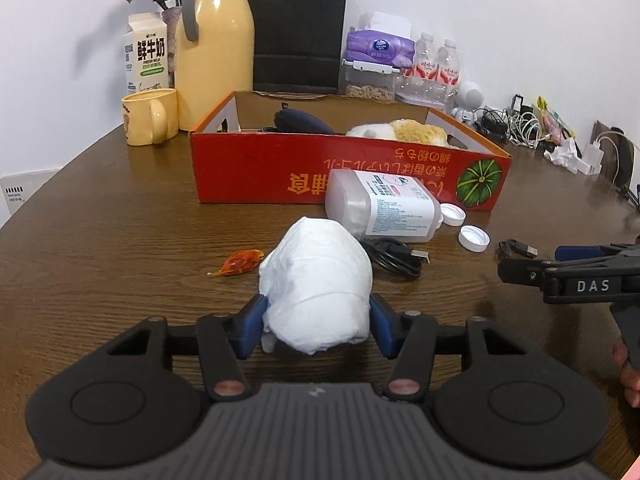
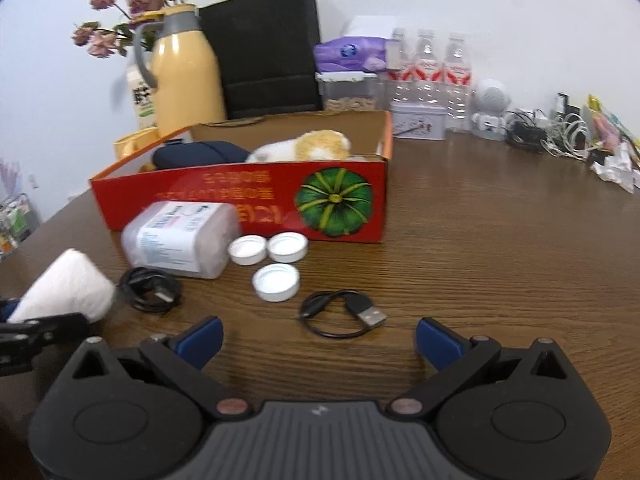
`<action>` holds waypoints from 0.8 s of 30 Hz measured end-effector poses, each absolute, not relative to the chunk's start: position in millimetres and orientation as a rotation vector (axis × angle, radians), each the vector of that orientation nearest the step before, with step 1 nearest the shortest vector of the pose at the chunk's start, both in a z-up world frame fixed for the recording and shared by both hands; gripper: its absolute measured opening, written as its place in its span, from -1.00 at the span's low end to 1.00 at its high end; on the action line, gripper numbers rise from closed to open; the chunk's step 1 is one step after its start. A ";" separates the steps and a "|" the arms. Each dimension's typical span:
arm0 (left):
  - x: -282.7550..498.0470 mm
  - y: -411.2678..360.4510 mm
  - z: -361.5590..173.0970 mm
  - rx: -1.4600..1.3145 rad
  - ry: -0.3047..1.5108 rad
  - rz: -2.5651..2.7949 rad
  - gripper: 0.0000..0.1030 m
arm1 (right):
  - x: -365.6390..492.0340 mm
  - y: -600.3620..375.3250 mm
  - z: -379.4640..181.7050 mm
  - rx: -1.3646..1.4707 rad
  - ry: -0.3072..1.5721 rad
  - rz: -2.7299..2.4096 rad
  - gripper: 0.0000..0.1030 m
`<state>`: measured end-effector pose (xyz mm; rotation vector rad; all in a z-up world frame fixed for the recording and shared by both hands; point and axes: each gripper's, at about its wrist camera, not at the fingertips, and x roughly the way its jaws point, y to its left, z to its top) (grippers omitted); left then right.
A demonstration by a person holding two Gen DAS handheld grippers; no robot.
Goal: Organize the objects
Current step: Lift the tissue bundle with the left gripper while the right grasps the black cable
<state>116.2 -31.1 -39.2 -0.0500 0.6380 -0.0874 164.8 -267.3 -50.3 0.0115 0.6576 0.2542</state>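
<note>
My left gripper is shut on a white tissue roll, held just above the brown table; the roll also shows in the right wrist view. My right gripper is open and empty, just short of a small black USB cable. A red cardboard box stands ahead, holding a plush toy and a dark blue item. A clear plastic bottle lies on its side before the box, with white caps and a coiled black cable beside it.
A yellow mug, milk carton, yellow thermos, black paper bag, tissue pack and water bottles line the back. Cables and chargers clutter the far right. An orange scrap lies left of the roll.
</note>
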 end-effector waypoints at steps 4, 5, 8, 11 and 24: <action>116.0 -28.1 -39.2 -0.067 0.633 -0.094 0.08 | 172.7 -266.9 -51.1 -0.020 0.660 0.243 0.49; 115.7 -28.2 -39.3 -0.068 0.632 -0.098 0.09 | 176.0 -266.2 -50.9 -0.029 0.664 0.244 0.39; 115.9 -27.2 -39.8 -0.077 0.633 -0.101 0.11 | 181.6 -262.5 -51.0 -0.058 0.666 0.249 0.11; 116.9 -24.5 -40.8 -0.095 0.640 -0.101 0.11 | 182.3 -261.0 -50.7 -0.056 0.656 0.268 -0.09; 114.7 -23.2 -36.9 -0.103 0.621 -0.099 0.11 | 171.1 -264.1 -42.7 -0.040 0.600 0.279 -0.13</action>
